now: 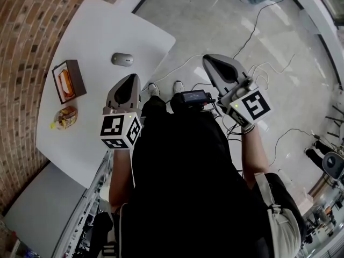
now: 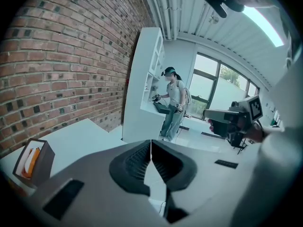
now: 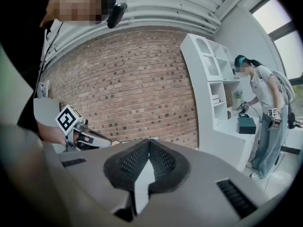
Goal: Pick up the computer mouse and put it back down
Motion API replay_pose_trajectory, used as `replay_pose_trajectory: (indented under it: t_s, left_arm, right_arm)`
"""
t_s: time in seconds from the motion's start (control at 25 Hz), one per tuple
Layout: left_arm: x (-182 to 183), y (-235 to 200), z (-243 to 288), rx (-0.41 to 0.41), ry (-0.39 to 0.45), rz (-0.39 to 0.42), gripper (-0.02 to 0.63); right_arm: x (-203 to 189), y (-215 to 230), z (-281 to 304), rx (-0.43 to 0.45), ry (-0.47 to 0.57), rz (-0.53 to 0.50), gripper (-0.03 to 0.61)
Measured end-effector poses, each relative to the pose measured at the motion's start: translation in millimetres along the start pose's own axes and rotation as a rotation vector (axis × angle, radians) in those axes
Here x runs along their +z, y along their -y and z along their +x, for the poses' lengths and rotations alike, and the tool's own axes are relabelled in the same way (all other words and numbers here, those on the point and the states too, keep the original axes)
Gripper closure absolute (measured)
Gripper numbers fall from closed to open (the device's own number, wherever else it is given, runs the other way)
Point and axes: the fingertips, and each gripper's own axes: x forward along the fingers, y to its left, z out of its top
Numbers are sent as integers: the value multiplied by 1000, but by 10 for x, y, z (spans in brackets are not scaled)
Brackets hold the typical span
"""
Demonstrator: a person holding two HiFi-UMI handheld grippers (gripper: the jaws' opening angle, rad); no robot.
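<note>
Claw status: left claw (image 1: 130,76) is fully closed. In the left gripper view its ribbed black pads (image 2: 135,162) meet tip to tip along one thin line, with nothing between them. Right claw (image 1: 207,58) is the same: in the right gripper view its tips are pressed together and it holds nothing.

Grey oval computer mouse (image 1: 122,59) lies flat on the white bench (image 1: 97,26), and neither claw touches it. It has a low domed shell in matte silver-grey, with its long axis running 9-to-3 in the head view. It is too small there to make out buttons or a wheel, and neither gripper view shows it.

Positions in the head view:
- The mouse is at 11 o'clock of the left claw's tips, near but apart.
- The left claw is over the bench's near edge.
- The right claw is at 3 o'clock of the mouse, well apart, over the glossy grey floor (image 1: 269,15) with its white cables (image 1: 279,63).
- A brown open box with orange contents (image 1: 69,81) is at 8 o'clock of the mouse.
- A yellow-orange wrapped packet (image 1: 65,117) is at 6 o'clock of that box, near it.
- A red brick wall (image 1: 27,31) runs along the bench's 9 o'clock side.

Both gripper views show a second person (image 3: 265,108) standing at a white shelf unit (image 3: 210,89).
</note>
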Motion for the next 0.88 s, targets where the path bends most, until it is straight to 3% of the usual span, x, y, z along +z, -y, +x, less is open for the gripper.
replay_pose_trajectory:
  t_s: [0.2,0.6,0.88]
  left_arm:
    - [-59,-174,11,-33,-41,52,598]
    - [-166,-526,132,-100,-137,247,597]
    - [-290,-618,196,-177,-196,357,555]
  right_arm:
    - [22,-84,70,-46,13,29,563]
    - [43,-86,62,-161,13,87,561]
    - [45,-204,72,-202,7,106,561]
